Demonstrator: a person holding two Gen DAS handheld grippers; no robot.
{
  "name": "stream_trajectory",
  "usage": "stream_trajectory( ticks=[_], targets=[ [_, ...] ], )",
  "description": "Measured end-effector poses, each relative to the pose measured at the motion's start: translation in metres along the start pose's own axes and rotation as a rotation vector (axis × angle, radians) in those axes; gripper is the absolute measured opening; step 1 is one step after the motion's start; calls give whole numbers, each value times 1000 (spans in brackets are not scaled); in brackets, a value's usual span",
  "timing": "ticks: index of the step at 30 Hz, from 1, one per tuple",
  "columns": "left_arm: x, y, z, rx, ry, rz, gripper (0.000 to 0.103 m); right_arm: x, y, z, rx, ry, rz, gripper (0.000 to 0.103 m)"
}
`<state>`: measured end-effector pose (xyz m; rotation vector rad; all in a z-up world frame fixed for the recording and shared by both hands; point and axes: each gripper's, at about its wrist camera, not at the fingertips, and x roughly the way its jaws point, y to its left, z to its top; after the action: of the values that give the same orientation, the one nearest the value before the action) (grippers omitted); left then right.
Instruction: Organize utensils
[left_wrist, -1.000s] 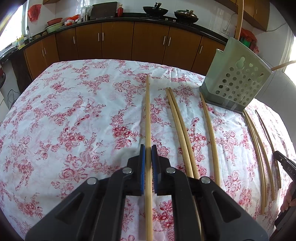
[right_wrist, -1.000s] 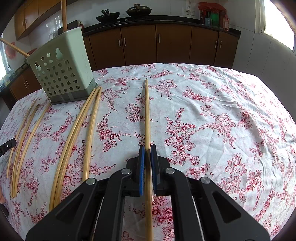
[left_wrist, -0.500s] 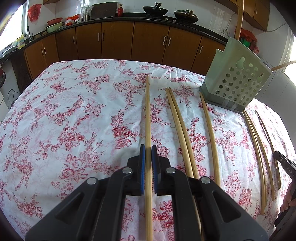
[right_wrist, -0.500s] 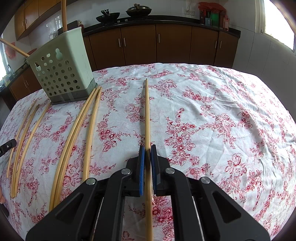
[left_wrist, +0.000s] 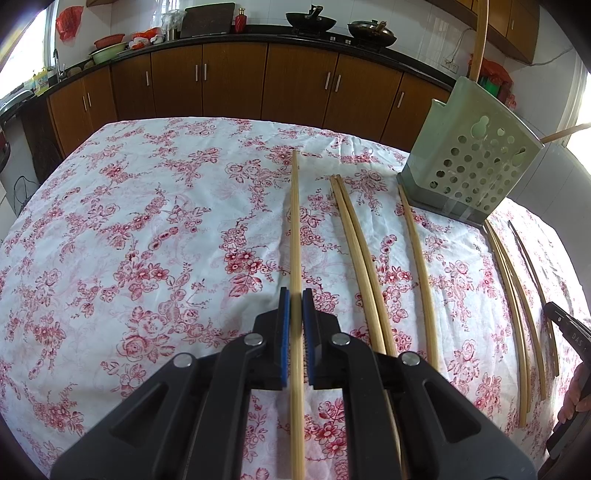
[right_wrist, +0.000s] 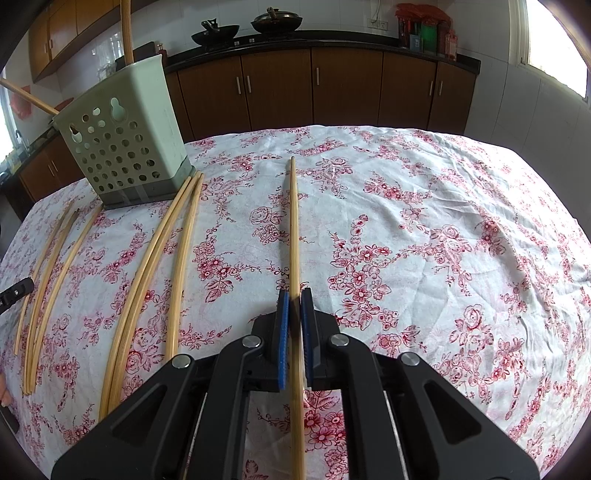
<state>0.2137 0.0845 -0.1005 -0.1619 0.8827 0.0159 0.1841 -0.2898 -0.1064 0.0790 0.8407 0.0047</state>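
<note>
My left gripper is shut on a long bamboo chopstick that points away over the floral tablecloth. My right gripper is shut on another bamboo chopstick in the same way. A pale green perforated utensil holder stands at the far right in the left wrist view and at the far left in the right wrist view; two chopsticks stick up out of it. Several more chopsticks lie on the cloth between the grippers, also in the right wrist view.
The table carries a white cloth with red flowers. Brown kitchen cabinets and a counter with woks stand behind it. The other gripper's tip shows at the right edge and at the left edge.
</note>
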Motion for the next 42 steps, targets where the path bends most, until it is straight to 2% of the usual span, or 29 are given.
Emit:
stream_trajectory(
  ticks=[9, 12, 15, 17, 21, 24, 29, 32, 36, 39, 42],
  targets=[
    [-1, 0, 0, -1, 0, -2, 10, -1, -2, 0, 8, -1, 8, 8],
    [-5, -7, -5, 48, 9, 7, 15, -5, -2, -5, 6, -1, 7, 8],
    [-11, -11, -14, 78, 10, 16, 15, -10, -4, -10, 8, 1, 20, 8],
    [-13, -17, -18, 106, 8, 40, 10, -10, -6, -11, 16, 1, 33, 8],
    [-16, -24, -20, 148, 17, 48, 8, -17, -9, -7, 8, -23, 11, 7],
    [-34, -22, -10, 156, -36, 45, 8, -42, -11, 4, 9, -113, 18, 7],
    [-90, -23, 23, 114, -207, 3, 8, -95, -11, 31, 12, -305, 31, 7],
    [-120, -20, 45, 87, -298, -29, 8, -114, -11, 44, 25, -375, 36, 7],
    [-143, -20, 65, 78, -353, -61, 8, -124, -10, 59, 31, -423, 40, 7],
    [-151, -25, 73, 98, -370, -51, 8, -130, -7, 67, 29, -433, 46, 7],
    [-169, -29, 79, 115, -388, -68, 8, -147, -6, 78, 37, -462, 101, 7]
  ],
)
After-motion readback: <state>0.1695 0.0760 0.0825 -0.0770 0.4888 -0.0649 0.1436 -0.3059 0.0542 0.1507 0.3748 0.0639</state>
